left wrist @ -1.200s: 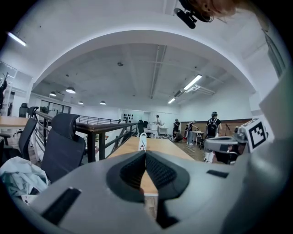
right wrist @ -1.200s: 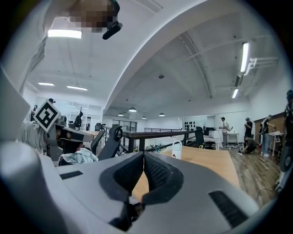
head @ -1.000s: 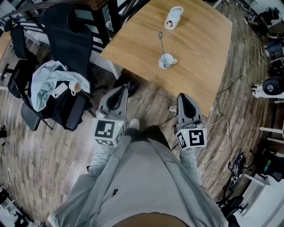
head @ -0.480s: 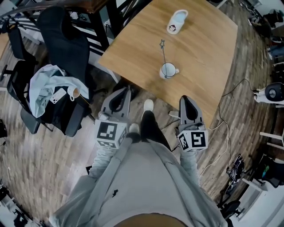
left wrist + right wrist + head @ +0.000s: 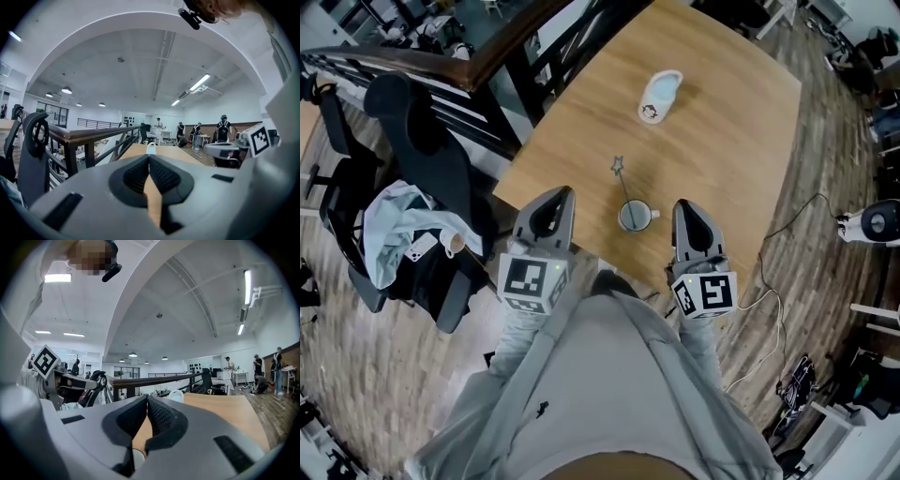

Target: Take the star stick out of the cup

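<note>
One thin silver star-topped stick (image 5: 624, 187) leans in one small white cup (image 5: 634, 217) on the light wooden tabletop (image 5: 722, 122). A second white mug (image 5: 659, 96) lies on its side well beyond that cup. Two grippers flank the cup, the left gripper (image 5: 564, 192) and the right gripper (image 5: 682, 204), both with fingers clenched on nothing.

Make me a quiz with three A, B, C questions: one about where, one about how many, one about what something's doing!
1. Where is the star stick? A in a cup; B on the floor; C on a chair.
2. How many cups are on the table? A one; B two; C four.
3. The right hand-held gripper is: A wide open; B shut and empty; C shut on the stick.
Answers: 1 A, it leans out of the cup. 2 B, that cup plus the penguin cup farther off. 3 B, its jaws meet with nothing between.
</note>
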`<act>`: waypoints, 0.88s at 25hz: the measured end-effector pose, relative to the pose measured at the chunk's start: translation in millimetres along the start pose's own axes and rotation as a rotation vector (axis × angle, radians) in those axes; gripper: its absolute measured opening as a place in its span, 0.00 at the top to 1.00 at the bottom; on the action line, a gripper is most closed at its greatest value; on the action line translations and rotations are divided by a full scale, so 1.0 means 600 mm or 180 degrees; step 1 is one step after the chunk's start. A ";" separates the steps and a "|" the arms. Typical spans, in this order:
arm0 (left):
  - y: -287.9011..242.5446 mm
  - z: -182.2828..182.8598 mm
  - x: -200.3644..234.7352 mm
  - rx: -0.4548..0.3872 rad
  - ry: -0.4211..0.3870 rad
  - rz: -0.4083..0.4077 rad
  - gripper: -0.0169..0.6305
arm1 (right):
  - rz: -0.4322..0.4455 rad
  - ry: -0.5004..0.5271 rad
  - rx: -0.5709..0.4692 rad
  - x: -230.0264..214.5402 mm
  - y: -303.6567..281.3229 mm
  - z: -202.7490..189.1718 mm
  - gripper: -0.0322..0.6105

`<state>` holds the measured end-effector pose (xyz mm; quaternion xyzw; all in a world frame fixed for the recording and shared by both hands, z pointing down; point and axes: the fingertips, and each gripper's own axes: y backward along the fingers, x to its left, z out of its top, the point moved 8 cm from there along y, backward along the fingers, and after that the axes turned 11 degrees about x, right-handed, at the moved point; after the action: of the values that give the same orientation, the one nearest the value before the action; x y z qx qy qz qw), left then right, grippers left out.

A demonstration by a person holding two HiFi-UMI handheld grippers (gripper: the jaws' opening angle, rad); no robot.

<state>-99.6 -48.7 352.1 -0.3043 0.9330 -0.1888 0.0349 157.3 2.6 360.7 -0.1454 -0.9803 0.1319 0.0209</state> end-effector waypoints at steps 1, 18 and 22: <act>-0.014 0.009 0.001 -0.0008 -0.0005 0.0011 0.94 | 0.0019 -0.0001 -0.0008 -0.013 -0.011 0.004 0.92; -0.104 0.048 0.020 0.0053 -0.0017 -0.0020 0.94 | 0.0163 -0.0027 0.0042 -0.068 -0.089 0.032 0.92; -0.112 0.052 0.030 0.0053 -0.0041 -0.0063 0.94 | 0.0096 -0.0028 0.0033 -0.065 -0.089 0.036 0.92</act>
<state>-71.4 -119.8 349.3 -0.3145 0.9281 -0.1949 0.0417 177.9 -63.7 353.8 -0.1595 -0.9774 0.1379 0.0154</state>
